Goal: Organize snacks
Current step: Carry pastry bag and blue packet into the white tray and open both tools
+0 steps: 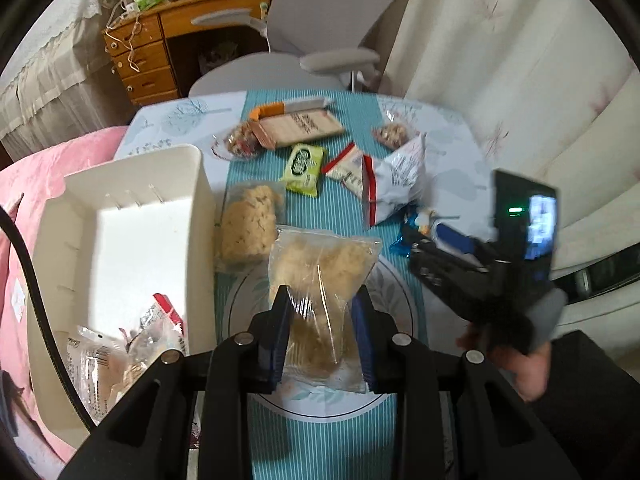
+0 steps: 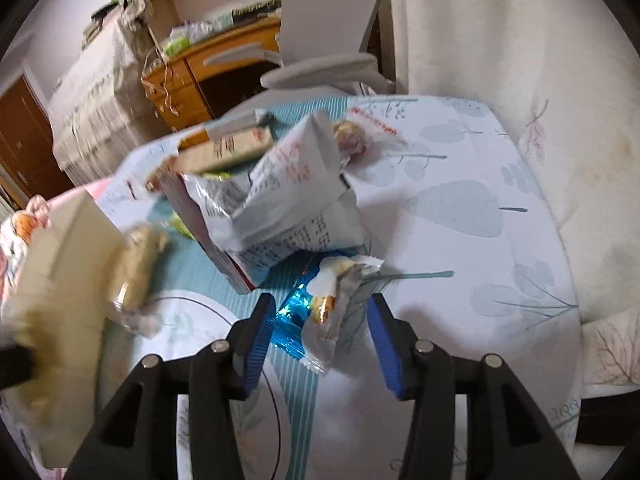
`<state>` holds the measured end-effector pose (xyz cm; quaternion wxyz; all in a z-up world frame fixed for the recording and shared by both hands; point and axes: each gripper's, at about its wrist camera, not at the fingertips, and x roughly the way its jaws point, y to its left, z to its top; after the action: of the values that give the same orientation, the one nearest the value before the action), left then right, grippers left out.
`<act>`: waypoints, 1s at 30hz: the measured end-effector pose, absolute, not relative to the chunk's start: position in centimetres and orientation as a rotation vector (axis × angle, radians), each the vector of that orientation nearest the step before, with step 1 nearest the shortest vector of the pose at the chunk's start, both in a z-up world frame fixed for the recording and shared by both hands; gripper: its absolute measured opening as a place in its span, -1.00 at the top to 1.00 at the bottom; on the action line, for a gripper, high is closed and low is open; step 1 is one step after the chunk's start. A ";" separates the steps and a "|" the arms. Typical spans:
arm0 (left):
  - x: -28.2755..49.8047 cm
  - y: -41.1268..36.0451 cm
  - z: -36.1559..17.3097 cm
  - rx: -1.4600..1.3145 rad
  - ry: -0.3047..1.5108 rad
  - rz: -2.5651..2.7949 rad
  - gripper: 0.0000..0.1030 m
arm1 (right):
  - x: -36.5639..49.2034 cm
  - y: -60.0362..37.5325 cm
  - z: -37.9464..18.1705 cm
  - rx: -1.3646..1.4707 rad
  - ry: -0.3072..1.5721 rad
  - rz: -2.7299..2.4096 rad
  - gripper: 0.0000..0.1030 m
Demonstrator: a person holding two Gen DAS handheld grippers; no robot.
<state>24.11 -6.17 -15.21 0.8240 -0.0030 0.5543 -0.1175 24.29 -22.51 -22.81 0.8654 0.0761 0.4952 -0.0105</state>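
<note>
My left gripper (image 1: pixel 323 300) is shut on a clear bag of pale crumbly snack (image 1: pixel 320 268), held just above the table beside the white bin (image 1: pixel 132 216). The bin holds a few wrapped snacks (image 1: pixel 120 344) at its near end. My right gripper (image 2: pixel 320 312) is open, its jaws on either side of a blue-and-silver wrapped snack (image 2: pixel 320 308) lying on the table. That snack (image 1: pixel 416 228) and the right gripper (image 1: pixel 452 252) also show in the left wrist view. A white crumpled bag (image 2: pixel 288 192) lies just beyond it.
More snacks lie on the teal striped runner (image 1: pixel 320 440): a second crumbly bag (image 1: pixel 250 224), a green packet (image 1: pixel 304 166), a red-edged packet (image 1: pixel 346 166), a tan box (image 1: pixel 300 126) and two nut bars (image 1: pixel 394 134). A grey chair (image 1: pixel 320 40) stands behind the table.
</note>
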 end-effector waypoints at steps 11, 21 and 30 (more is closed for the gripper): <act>21.0 -1.1 -12.1 -0.149 1.102 -0.234 0.45 | 25.3 -21.7 -24.0 0.112 1.028 -0.090 0.37; 18.4 4.2 -11.0 -0.263 1.114 -0.135 0.45 | 22.4 -22.8 -23.6 0.239 1.094 -0.099 0.39; 16.3 8.5 -12.1 -0.355 1.185 -0.091 0.45 | 17.0 -20.9 -22.1 0.267 1.165 -0.092 0.39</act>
<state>16.27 8.53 -12.14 0.8137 -0.1664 0.5553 -0.0425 16.97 -20.90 -22.13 0.8257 0.1258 0.5482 -0.0432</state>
